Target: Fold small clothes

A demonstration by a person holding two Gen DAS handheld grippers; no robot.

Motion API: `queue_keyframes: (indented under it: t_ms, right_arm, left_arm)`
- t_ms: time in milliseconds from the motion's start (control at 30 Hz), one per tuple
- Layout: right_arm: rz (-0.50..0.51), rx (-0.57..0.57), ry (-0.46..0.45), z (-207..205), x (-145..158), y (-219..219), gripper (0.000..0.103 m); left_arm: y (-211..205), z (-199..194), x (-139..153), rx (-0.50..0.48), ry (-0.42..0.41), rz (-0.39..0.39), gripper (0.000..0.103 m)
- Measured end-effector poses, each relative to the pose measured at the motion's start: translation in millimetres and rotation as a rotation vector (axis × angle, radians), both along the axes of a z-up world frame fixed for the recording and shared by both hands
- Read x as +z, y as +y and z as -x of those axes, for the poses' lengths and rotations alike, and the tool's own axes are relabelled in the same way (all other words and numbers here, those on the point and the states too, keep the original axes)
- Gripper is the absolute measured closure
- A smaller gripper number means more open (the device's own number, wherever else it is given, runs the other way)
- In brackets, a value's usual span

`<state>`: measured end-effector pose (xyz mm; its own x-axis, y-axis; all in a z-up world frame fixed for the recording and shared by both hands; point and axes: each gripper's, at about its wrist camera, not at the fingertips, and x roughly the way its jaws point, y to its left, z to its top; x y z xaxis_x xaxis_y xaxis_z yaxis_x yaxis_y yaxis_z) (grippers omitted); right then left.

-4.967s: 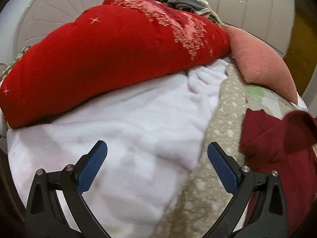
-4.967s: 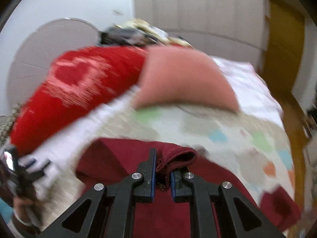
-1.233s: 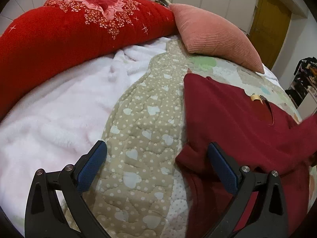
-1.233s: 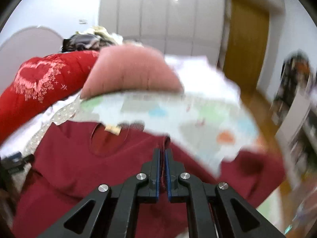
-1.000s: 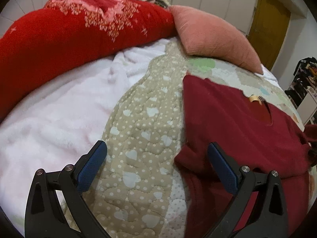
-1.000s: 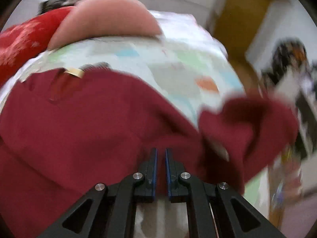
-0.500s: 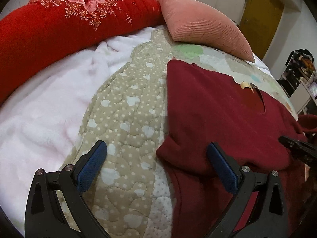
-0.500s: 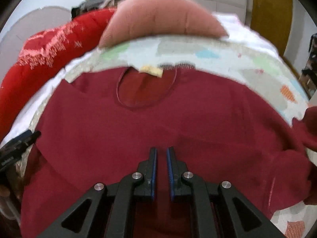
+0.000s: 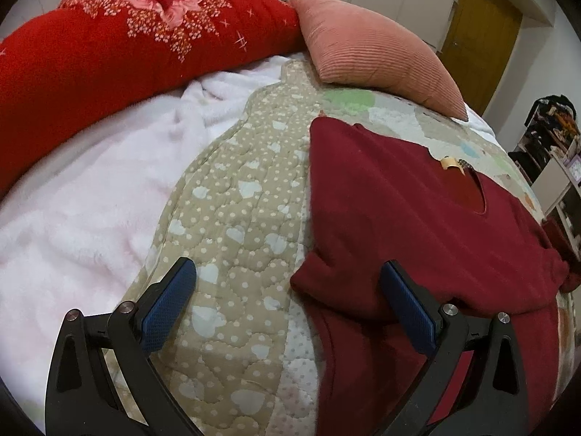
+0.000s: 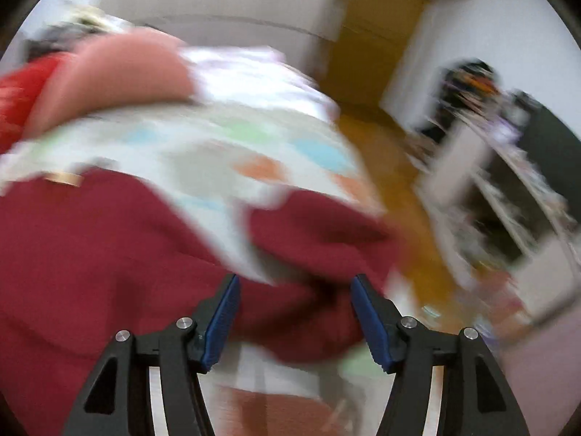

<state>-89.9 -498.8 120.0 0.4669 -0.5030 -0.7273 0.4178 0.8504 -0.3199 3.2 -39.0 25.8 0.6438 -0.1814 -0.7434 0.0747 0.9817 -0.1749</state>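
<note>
A dark red long-sleeved top (image 9: 392,210) lies spread on the quilted bed cover (image 9: 236,218), neck opening with a tan label toward the far right. My left gripper (image 9: 287,301) is open and empty, low over the cover, its right finger over the top's left sleeve fold. The right wrist view is motion-blurred. My right gripper (image 10: 294,309) is open and empty, above the top's crumpled right sleeve (image 10: 319,232) near the bed's right edge.
A big red quilt (image 9: 109,43) and a pink ribbed cushion (image 9: 374,51) lie at the bed's head. A white fleece blanket (image 9: 72,189) covers the left side. Shelves with clutter (image 9: 555,152) and a wooden door (image 9: 479,36) stand beyond the right edge.
My right gripper has opened and swung right, from over the top's body to over its right sleeve. The left gripper has barely moved and stays open.
</note>
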Motion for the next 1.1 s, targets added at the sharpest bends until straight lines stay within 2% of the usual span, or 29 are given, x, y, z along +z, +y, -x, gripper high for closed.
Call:
queue_keyframes:
  t_ms: [100,167,267,333,433,500,567,600,633,667,700,800,900,967,1033,1067,1100]
  right_arm:
    - [-0.088,-0.145,-0.08,33,5,-39,0.042]
    - [-0.146,-0.185,-0.118,52,9,-51,0.042]
    - [-0.219,-0.105,-0.189,66,20,-42,0.042]
    - [-0.182,-0.016,-0.199,58,28,-22,0.042]
    - [-0.035,0.077,-0.124,28,23,7,0.04]
    - [0.06,0.144,-0.014,-10,4,24,0.038]
    - [0.109,0.16,0.082,-41,-19,23,0.038]
    - [0.132,0.157,0.111,-54,-31,20,0.041]
    - [0.13,0.157,0.126,-66,-40,11,0.05]
    - [0.101,0.153,0.131,-72,-45,4,0.078]
    - [0.041,0.131,0.134,-75,-47,-6,0.097]
    - [-0.084,0.063,-0.003,-46,-20,-34,0.098]
    - [-0.222,0.006,-0.188,16,25,-66,0.098]
    - [-0.242,-0.056,-0.249,52,43,-84,0.097]
    - [-0.192,-0.188,-0.24,88,49,-110,0.097]
    - [-0.179,-0.245,-0.215,100,47,-122,0.091]
    - [-0.195,-0.297,-0.184,114,42,-134,0.074]
  left_arm:
    - [-2,3,2,-0.002,-0.019,-0.01,0.001]
    - [-3,5,3,-0.005,-0.03,-0.017,0.001]
    - [-3,4,2,-0.006,-0.028,-0.018,0.001]
    - [-2,3,0,-0.001,-0.017,-0.011,0.001]
    - [-1,3,0,0.002,-0.015,-0.007,0.001]
    - [-1,2,-1,-0.002,-0.014,-0.01,0.001]
    - [-2,1,-2,-0.005,-0.003,-0.012,0.001]
    - [-2,0,-3,-0.007,0.003,-0.012,0.001]
    - [-2,-1,-3,-0.008,0.009,-0.01,0.001]
    - [-1,-2,-3,-0.008,0.012,-0.009,0.001]
    - [-2,-1,-4,-0.009,0.012,-0.008,0.001]
    - [-2,-2,-3,-0.009,0.012,-0.008,0.001]
    - [-2,-2,-3,-0.007,0.01,-0.01,0.001]
    - [-2,-1,-3,-0.001,0.006,-0.013,0.001]
    - [-2,0,-3,0.003,0.002,-0.016,0.001]
    - [-2,0,-3,0.004,0.001,-0.016,0.001]
    - [-2,0,-3,0.006,0.0,-0.015,0.001]
